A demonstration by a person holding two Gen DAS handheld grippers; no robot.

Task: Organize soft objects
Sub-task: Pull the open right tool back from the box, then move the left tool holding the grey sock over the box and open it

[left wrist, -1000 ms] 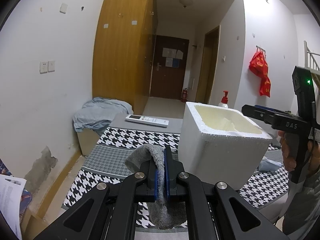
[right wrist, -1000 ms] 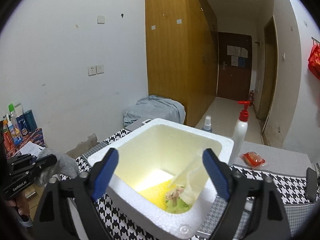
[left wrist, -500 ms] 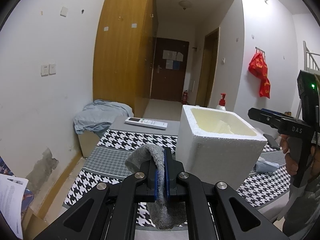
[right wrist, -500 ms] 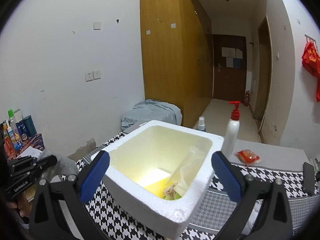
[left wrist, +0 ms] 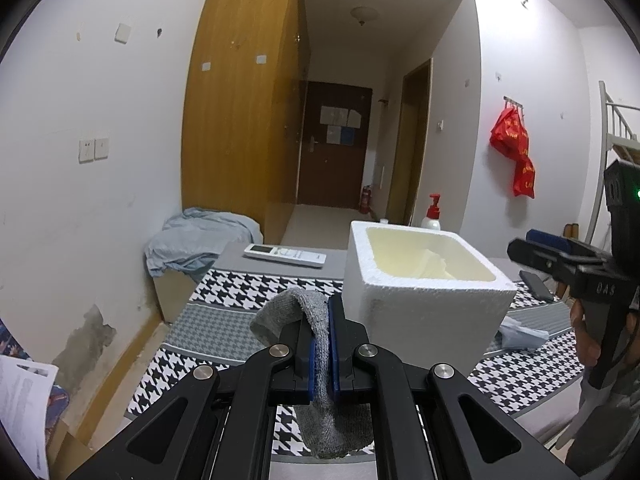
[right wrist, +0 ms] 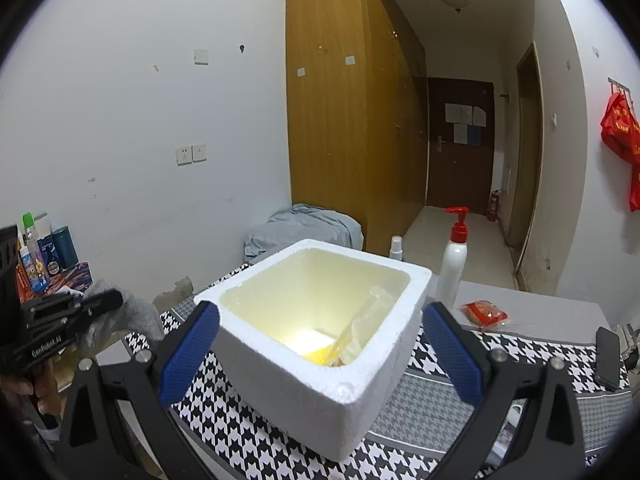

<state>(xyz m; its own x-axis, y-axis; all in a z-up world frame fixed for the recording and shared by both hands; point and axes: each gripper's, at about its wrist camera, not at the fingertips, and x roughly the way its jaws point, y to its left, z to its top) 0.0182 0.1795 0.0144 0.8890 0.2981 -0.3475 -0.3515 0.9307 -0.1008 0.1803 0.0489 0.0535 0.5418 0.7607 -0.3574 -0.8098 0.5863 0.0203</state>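
Observation:
My left gripper (left wrist: 322, 344) is shut on a grey knitted sock (left wrist: 292, 312), which droops over and below the blue pads, held left of and in front of the white foam box (left wrist: 416, 308). The same gripper and sock show at the far left of the right wrist view (right wrist: 132, 312). My right gripper (right wrist: 320, 352) is open wide and empty, its blue pads (right wrist: 188, 352) either side of the foam box (right wrist: 320, 376), above its near side. Inside the box lie a clear plastic bag and yellow items (right wrist: 340, 344).
The box stands on a houndstooth-covered table (right wrist: 420, 404). Behind it are a red-capped pump bottle (right wrist: 454, 256), a small spray bottle (right wrist: 396, 246), a red packet (right wrist: 482, 312), a phone (right wrist: 606, 356) and a white remote (left wrist: 286, 255). Bottles (right wrist: 44, 256) stand far left.
Both grippers have drawn back from the foam box, which looks smaller and lower in both views. The right jaws have opened wider. The sock stays clamped in the left gripper.

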